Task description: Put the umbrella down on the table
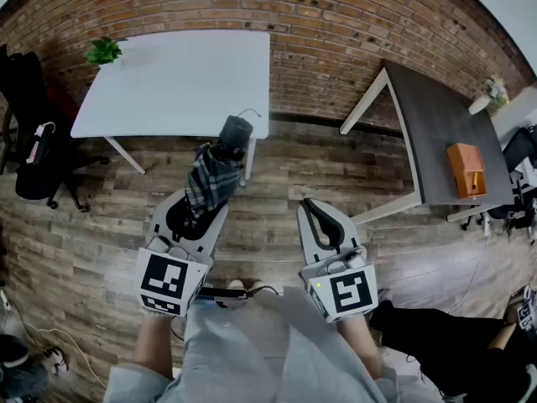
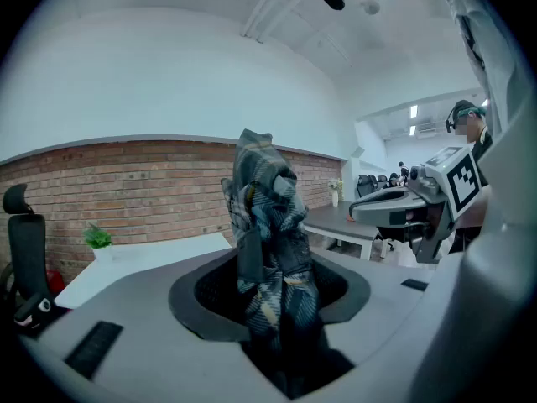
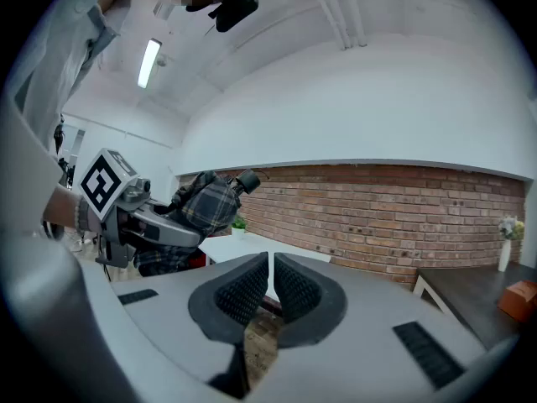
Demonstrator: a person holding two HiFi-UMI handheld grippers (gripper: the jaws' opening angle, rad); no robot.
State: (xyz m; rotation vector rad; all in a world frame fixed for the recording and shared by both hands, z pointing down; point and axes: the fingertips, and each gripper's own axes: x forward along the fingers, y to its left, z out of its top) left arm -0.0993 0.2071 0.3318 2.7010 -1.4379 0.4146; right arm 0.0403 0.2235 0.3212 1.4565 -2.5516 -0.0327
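A folded plaid umbrella (image 1: 214, 175) with a dark round handle end sticks up out of my left gripper (image 1: 195, 212), whose jaws are shut on its fabric body. In the left gripper view the umbrella (image 2: 268, 250) stands upright between the dark pads. Ahead of it across the wood floor lies the white table (image 1: 180, 82). My right gripper (image 1: 321, 225) hovers to the right, its jaws shut with nothing between them. From the right gripper view the umbrella (image 3: 201, 204) and left gripper show at the left, with the white table (image 3: 243, 246) beyond.
A small green plant (image 1: 103, 51) sits at the white table's far left corner. A dark table (image 1: 445, 133) with an orange box (image 1: 466, 168) stands at the right. A black chair (image 1: 33, 154) is at the left. A brick wall runs behind. A person's dark leg (image 1: 436, 334) shows at lower right.
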